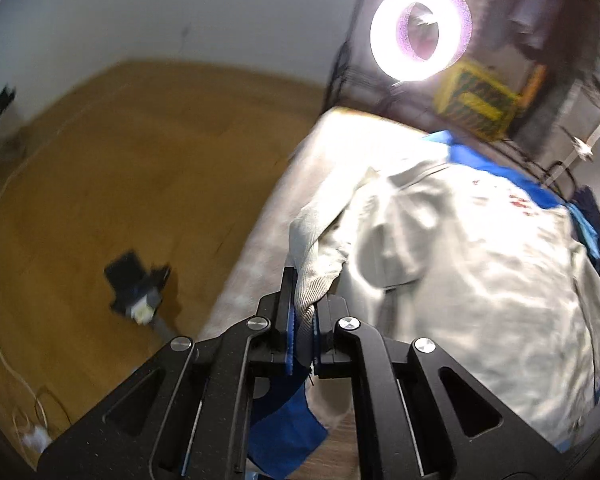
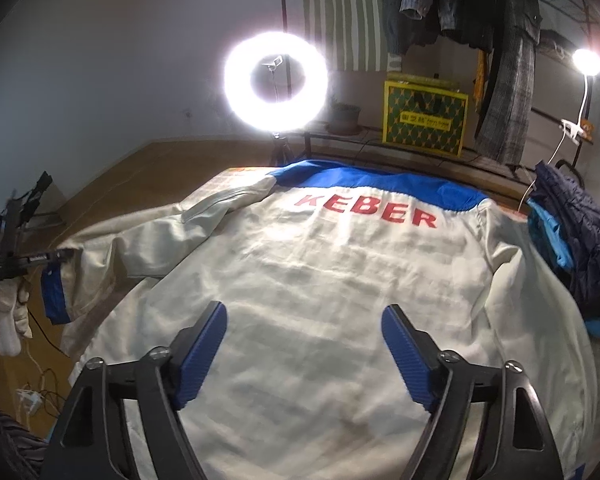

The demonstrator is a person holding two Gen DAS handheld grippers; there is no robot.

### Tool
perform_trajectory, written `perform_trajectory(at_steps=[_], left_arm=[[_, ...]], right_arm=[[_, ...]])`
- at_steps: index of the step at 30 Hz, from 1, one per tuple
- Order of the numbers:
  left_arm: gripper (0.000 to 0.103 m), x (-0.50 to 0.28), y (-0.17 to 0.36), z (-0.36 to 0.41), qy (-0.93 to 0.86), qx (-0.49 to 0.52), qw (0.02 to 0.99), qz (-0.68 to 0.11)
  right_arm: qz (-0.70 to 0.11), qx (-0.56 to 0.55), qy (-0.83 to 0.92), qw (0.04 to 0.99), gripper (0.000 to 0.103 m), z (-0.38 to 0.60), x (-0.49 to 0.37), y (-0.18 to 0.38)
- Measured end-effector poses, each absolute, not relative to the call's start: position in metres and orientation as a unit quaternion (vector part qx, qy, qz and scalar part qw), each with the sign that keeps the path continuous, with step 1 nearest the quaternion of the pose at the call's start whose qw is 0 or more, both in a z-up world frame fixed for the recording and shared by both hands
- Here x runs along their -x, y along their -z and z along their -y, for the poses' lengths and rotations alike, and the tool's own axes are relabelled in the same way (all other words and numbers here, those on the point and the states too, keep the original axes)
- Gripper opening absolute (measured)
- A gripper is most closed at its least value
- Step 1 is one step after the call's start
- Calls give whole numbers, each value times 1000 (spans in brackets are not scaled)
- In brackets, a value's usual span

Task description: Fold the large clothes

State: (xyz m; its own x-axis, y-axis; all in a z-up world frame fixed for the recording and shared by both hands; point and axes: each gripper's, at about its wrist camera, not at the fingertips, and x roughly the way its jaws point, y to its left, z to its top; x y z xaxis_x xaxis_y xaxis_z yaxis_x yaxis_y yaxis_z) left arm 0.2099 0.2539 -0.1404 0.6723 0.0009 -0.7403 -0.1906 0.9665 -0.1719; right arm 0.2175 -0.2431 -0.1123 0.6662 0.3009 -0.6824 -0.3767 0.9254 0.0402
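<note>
Ring light [image 2: 275, 82] and clothes rack behind the surface [image 2: 236, 178]. Jacket [image 2: 340, 280] lies back-up and spread across it, KEBER lettering up. Left gripper [image 1: 305, 320] is clamped on the ribbed cuff [image 1: 310, 248] of one sleeve, lifted off the edge. Right gripper [image 2: 304, 344] hovers over the jacket, jaws apart, empty. Folding looks barely started: first sleeve being brought in, other sleeve and body folds remain.
</note>
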Motion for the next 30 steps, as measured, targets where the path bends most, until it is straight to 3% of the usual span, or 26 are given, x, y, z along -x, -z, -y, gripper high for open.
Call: perform_trajectory(at_steps=[8,16,22,27,30], left_arm=[[3,-167,90,-129,58,-5,938,-342],[3,-121,128,-29,147,-128,909,-369],[5,-107,156,-7,172,-175,884,-397],[44,-83,153,8,229,-169,874,-395],[48,-66,146,9,262,-151,869,-393]], right_arm=[[-406,1,-220,887,53,241,-228,122],[-454,-62,-227,859,51,251,-243,146],[-490,-90,-235,834,51,252,-247,167],[-499,-79,-248,827,52,242,-243,172],[-503,-77,-253,823,53,238,-242,174]])
